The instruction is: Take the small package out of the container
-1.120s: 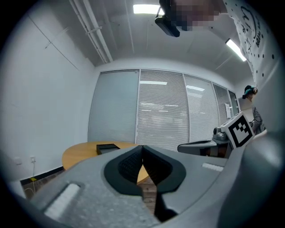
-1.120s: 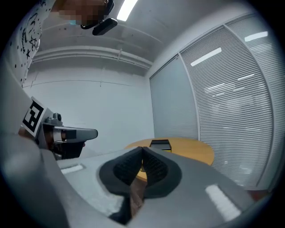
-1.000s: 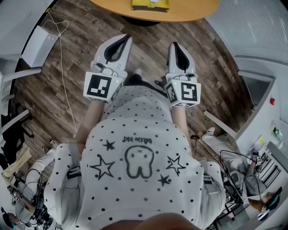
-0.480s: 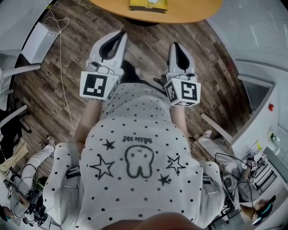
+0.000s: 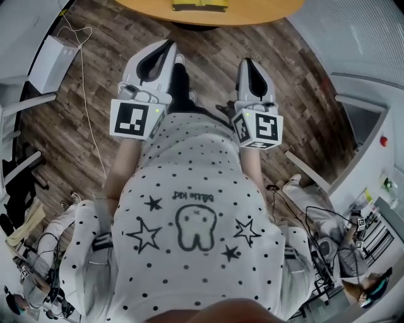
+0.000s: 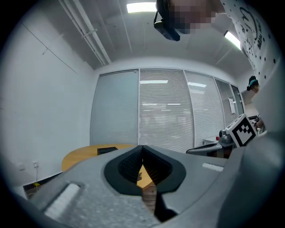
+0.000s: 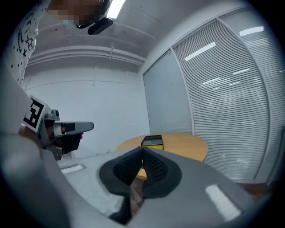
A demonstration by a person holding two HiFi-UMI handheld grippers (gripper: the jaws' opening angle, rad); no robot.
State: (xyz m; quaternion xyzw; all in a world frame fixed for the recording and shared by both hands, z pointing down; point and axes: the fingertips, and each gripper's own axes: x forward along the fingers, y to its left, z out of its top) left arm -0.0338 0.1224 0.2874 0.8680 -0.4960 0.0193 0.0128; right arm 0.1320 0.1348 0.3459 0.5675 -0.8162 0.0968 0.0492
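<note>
A yellow container (image 5: 192, 5) sits on the round wooden table (image 5: 252, 12) at the top edge of the head view. In the right gripper view it appears as a yellow and black box (image 7: 152, 142) on the tabletop (image 7: 189, 149); the small package does not show. My left gripper (image 5: 168, 45) and right gripper (image 5: 246, 62) are held in front of the person's polka-dot shirt, over the floor and short of the table. Both are shut with nothing between the jaws. In their own views the left gripper (image 6: 142, 147) and right gripper (image 7: 142, 148) have tips that meet.
A dark flat thing (image 6: 107, 150) lies on the table. A white box (image 5: 50, 62) and a cable (image 5: 89, 126) lie on the wooden floor at the left. Chair frames (image 5: 25, 104) stand at both sides. Seated people and cluttered gear fill the lower corners. Glass walls with blinds stand behind the table.
The left gripper has shifted a little left and forward. The table and yellow container have slid toward the top edge of the head view. The right gripper has barely moved.
</note>
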